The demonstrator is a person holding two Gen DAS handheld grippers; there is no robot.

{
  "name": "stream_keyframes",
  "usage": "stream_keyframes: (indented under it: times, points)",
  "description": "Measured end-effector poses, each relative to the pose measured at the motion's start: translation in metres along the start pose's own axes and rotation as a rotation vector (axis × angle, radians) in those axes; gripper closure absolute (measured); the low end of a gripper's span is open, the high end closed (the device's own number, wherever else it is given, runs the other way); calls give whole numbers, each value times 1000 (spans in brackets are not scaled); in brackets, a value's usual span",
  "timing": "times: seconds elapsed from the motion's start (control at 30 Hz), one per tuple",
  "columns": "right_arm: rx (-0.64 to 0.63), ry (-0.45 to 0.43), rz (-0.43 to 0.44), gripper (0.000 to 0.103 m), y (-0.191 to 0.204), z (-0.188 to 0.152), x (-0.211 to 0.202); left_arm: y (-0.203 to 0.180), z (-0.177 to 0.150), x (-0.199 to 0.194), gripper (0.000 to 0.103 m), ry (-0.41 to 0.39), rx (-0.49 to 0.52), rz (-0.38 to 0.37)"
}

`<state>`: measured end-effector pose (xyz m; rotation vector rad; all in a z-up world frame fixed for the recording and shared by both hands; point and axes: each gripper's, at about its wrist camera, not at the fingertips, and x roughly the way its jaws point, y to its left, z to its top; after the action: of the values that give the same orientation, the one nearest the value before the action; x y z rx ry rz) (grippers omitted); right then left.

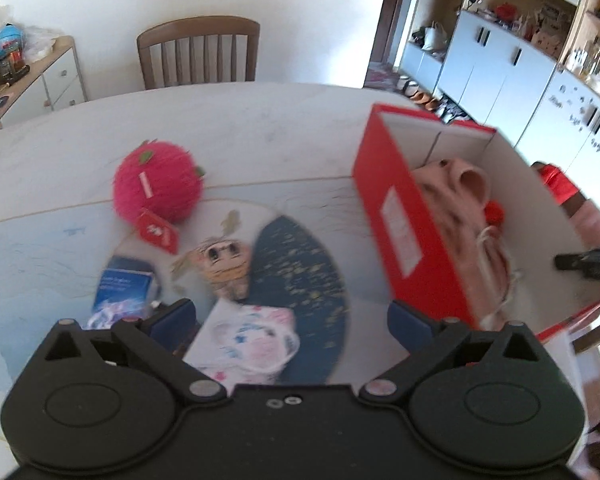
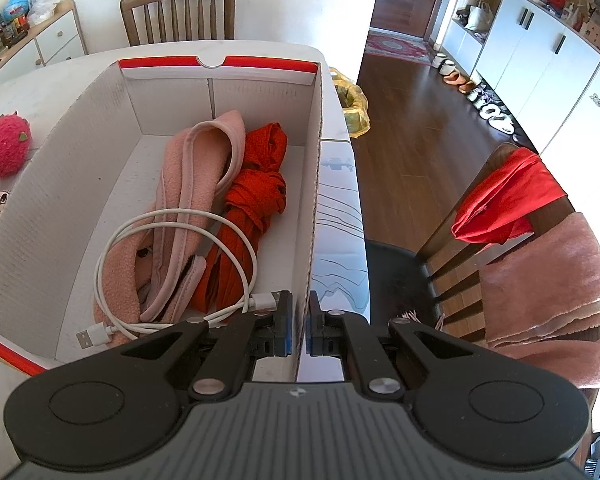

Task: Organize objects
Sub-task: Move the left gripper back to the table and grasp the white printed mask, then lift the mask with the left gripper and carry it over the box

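1. Box-holding is the right gripper's (image 2: 299,330) job: its jaws are pinched narrow onto the right-hand wall of the red shoebox (image 2: 314,184), one finger inside and one outside, apparently to steady it
2. Inside the box, ahead and left of that gripper, lie a pink fleece garment (image 2: 188,184), a bunched red cloth (image 2: 260,184) and a coiled white USB cable (image 2: 172,256), so part of the sorting looks done
3. The left gripper (image 1: 292,322) is spread wide and holds nothing; it hovers over the loose items on the table (image 1: 260,120)
4. Directly between and just below its fingers lies a pale floral fabric pouch (image 1: 256,344); just ahead sits a small plush face toy (image 1: 224,268), ahead-left a blue-and-white packet (image 1: 122,286), and farther ahead-left a pink fuzzy fruit plush (image 1: 158,182) with a red tag (image 1: 158,232)
5. The step in hand appears to be picking the next loose item; the pouch is the nearest candidate
6. The next move calls for lowering the left gripper, closing on the soft fabric, then carrying it right, over the box's red near wall, which stands just beside the right finger
7. The left view is blurred, so fine contact cannot be judged
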<state>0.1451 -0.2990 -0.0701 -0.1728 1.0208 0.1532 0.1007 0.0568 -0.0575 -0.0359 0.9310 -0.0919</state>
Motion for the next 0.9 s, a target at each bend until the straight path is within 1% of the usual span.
stream_keyframes:
  times: [0.1, 0.2, 0.33, 0.43, 0.53, 0.67, 0.73, 0.8, 0.9]
  points:
    - [2, 1, -1, 97, 0, 0, 0, 3, -7, 11, 2, 23, 51, 15]
    - [2, 1, -3, 97, 0, 0, 0, 5, -14, 24, 2, 48, 91, 5]
    - [3, 2, -4, 97, 0, 0, 0, 5, -19, 41, 2, 77, 108, 22]
    - [2, 3, -5, 97, 0, 0, 0, 6, -22, 54, 2, 106, 143, 36]
    - [4, 4, -4, 97, -1, 0, 0, 4, -25, 67, 2, 141, 197, 70]
    - [3, 3, -4, 97, 0, 0, 0, 0, -29, 75, 2, 147, 262, 99]
    - [4, 3, -5, 97, -1, 0, 0, 0, -30, 77, 2, 148, 274, 105]
    - [3, 3, -5, 97, 0, 0, 0, 3, -28, 77, 4, 141, 262, 101]
    - [4, 4, -5, 97, 0, 0, 0, 5, -25, 77, 10, 134, 243, 101]
